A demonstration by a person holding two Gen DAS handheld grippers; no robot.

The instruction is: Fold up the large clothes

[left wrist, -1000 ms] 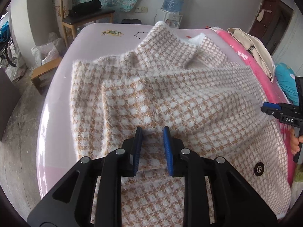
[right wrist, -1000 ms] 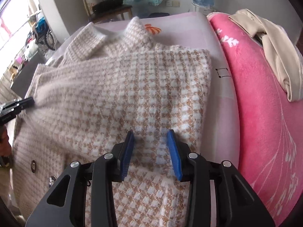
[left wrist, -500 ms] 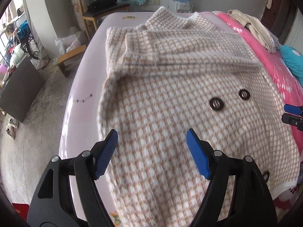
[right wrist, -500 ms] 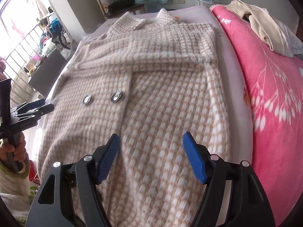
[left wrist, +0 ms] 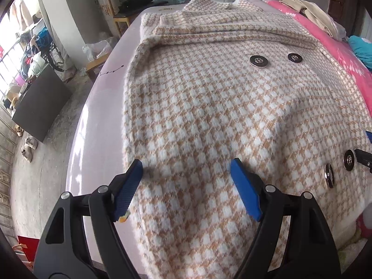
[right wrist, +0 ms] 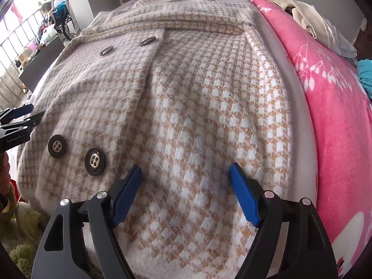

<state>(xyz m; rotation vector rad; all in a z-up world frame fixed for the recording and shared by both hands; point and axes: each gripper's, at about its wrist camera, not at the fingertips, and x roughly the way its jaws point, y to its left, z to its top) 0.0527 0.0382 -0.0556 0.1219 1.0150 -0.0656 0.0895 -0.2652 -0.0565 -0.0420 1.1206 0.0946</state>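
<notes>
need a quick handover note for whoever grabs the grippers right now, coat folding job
Left gripper: jaws wide, holding nothing, over the lower left part of the coat.
Right gripper: jaws opening, nothing gripped, over the lower right part, beside the lower buttons.
Coat: lies front up on the pale bed sheet, collar at the far end, pink blanket on its right.
Done: both sleeves lie folded across the chest.
Left: probably grip the near hem with both grippers and fold it up toward the collar, then tidy.
</notes>
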